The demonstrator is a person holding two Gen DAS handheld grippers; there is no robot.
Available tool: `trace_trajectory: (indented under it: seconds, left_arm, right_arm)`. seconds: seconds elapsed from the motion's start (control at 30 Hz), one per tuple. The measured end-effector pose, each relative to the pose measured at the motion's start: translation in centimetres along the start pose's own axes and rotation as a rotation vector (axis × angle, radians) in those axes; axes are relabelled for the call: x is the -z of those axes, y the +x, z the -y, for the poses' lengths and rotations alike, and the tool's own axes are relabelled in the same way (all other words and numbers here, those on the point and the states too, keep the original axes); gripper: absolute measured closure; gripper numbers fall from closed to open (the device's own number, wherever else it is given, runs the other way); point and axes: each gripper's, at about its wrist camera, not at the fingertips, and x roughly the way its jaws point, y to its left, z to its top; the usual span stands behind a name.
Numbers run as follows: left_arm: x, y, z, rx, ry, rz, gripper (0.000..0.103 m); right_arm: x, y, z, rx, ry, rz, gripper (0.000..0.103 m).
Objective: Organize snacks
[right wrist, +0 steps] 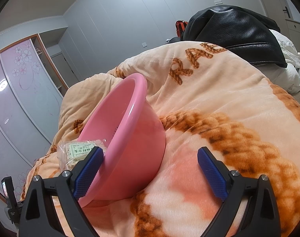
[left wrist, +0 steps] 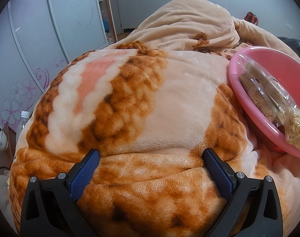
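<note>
A pink plastic basin (left wrist: 284, 67) sits on the orange and cream fleece blanket (left wrist: 169, 102) at the right of the left wrist view. It holds several clear-wrapped snack bars (left wrist: 268, 90) and a puffed-rice snack pack (left wrist: 296, 134). My left gripper (left wrist: 151, 156) is open and empty above the blanket, left of the basin. In the right wrist view the basin (right wrist: 130, 144) stands tilted, with a wrapped snack with a green label (right wrist: 79, 152) sticking out over its rim. My right gripper (right wrist: 150, 154) is open, with the basin's wall between its fingers and its left finger (right wrist: 88, 173) over the rim.
A black leather jacket (right wrist: 238, 33) and white bedding (right wrist: 290, 73) lie at the far end of the bed. Wardrobe sliding doors with flower prints (left wrist: 31, 59) stand to the left. A water bottle (left wrist: 22, 120) and a bowl (left wrist: 1, 140) sit on a bedside stand.
</note>
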Motion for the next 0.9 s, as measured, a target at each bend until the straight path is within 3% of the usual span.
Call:
trace_trajectory:
  seconds: [0.9]
  left_arm:
    - [-0.10, 0.09, 0.01, 0.000, -0.001, -0.001, 0.000]
  right_arm:
    - [0.11, 0.20, -0.06, -0.002, 0.002, -0.004, 0.005]
